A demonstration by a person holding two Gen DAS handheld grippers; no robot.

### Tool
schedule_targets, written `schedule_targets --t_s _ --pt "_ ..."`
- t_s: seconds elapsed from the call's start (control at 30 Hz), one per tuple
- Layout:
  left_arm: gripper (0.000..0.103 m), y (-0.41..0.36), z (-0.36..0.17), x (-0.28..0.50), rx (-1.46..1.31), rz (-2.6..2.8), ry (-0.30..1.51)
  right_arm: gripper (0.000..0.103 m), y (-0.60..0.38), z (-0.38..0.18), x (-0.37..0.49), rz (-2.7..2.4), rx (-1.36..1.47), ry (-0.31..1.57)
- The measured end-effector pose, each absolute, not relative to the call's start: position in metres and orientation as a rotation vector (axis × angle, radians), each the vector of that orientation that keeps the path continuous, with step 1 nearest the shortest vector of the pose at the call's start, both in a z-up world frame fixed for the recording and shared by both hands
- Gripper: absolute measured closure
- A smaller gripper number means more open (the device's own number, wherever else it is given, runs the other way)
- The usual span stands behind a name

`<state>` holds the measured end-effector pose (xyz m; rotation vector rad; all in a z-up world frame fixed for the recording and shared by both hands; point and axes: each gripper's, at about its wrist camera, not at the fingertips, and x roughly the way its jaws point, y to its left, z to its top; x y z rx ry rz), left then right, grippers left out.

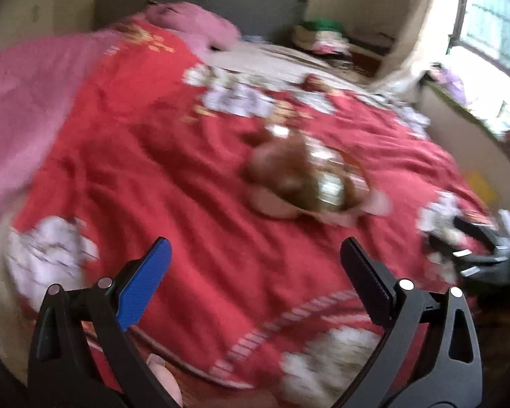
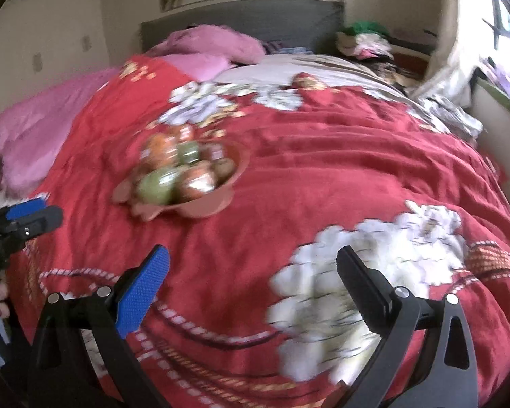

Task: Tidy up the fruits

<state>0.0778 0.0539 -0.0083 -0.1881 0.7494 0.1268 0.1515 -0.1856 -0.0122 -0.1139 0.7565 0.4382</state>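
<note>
- Both views are smeared with motion blur, so the fine detail is soft.
- The fruits point(image 2: 183, 166) sit heaped in a reddish-brown bowl point(image 2: 221, 204) on the red flowered bedspread point(image 2: 323, 176), roughly mid-bed.
- From the right gripper point(image 2: 253, 265) the bowl lies ahead and off to the left, well apart from the tips; jaws spread wide with nothing between them.
- From the left gripper point(image 1: 255, 255) the same bowl point(image 1: 272, 207) lies ahead and a little to the right, its heap point(image 1: 289, 166) showing brownish through the blur; jaws wide apart here too, nothing held.
- So the bowl sits between the two arms. My read is that the left one is the nearer, but with this blur I would not swear to it.
- Each tool shows at the edge of the other's view: the left at the right view's left edge, the right at the left view's right edge.
- The bowl looks round, so no long axis to line up with; single fruits are too blurred to judge for shape.
- Pink pillows point(image 2: 200, 51) lie towards the grey headboard point(image 2: 255, 20), well clear of the bowl.
- Labels or writing: pale patches on some fruits may be stickers, but nothing can be read. Gold marks on the bedspread near the pillows are illegible too.
</note>
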Motion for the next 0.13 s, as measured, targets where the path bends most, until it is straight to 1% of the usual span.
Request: schedule_targets --t_s 0.13 --pt "0.010 0.106 -0.015 0.118 -0.140 0.242 0.817 0.005 -0.227 -0.003 0.198 0.275 -0.079 0.780"
